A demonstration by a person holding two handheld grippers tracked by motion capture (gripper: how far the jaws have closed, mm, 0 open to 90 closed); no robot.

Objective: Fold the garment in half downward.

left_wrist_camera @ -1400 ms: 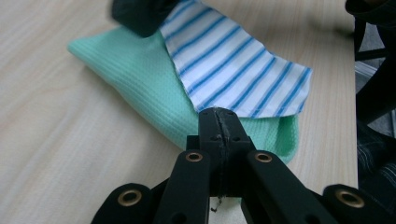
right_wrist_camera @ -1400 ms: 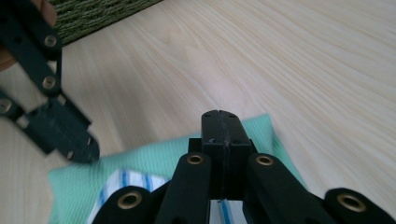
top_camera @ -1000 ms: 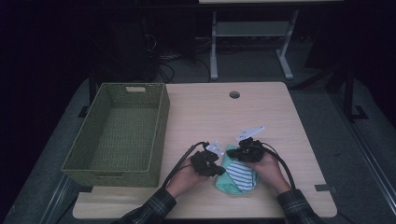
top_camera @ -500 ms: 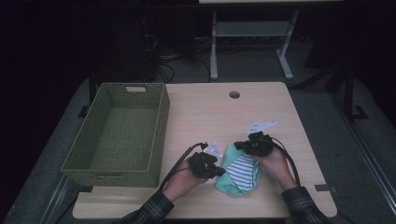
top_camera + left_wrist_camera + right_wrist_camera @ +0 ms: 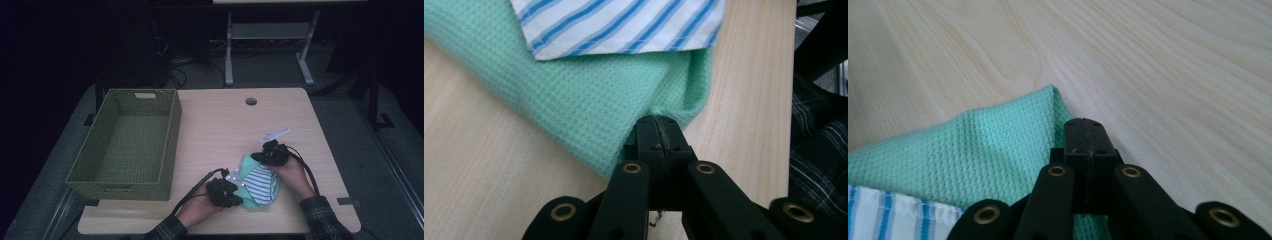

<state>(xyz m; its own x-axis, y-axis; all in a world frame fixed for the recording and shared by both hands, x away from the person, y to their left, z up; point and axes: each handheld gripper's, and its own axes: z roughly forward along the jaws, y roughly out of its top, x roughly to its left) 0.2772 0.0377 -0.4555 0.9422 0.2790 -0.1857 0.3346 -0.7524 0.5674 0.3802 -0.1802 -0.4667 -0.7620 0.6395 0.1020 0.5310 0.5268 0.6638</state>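
A mint-green waffle cloth [image 5: 248,196] lies bunched near the table's front edge, with a blue-and-white striped cloth [image 5: 261,181] lying on it. My left gripper [image 5: 238,199] is at the bundle's near left and is shut on a folded edge of the green cloth [image 5: 589,105]; the striped cloth [image 5: 624,25] lies just beyond. My right gripper [image 5: 256,157] is at the bundle's far side, shut on a corner of the green cloth [image 5: 993,145]. A strip of the striped cloth [image 5: 888,215] shows at the lower left of the right gripper view.
An empty green woven basket [image 5: 171,145] stands on the left half of the wooden table [image 5: 220,125]. A cable hole [image 5: 251,101] sits near the far edge. A metal stand [image 5: 270,40] and cables are on the floor behind.
My left hand has drawn back toward the table's front edge and my right hand has moved slightly away to the right. The cloth bundle has been pulled longer between them.
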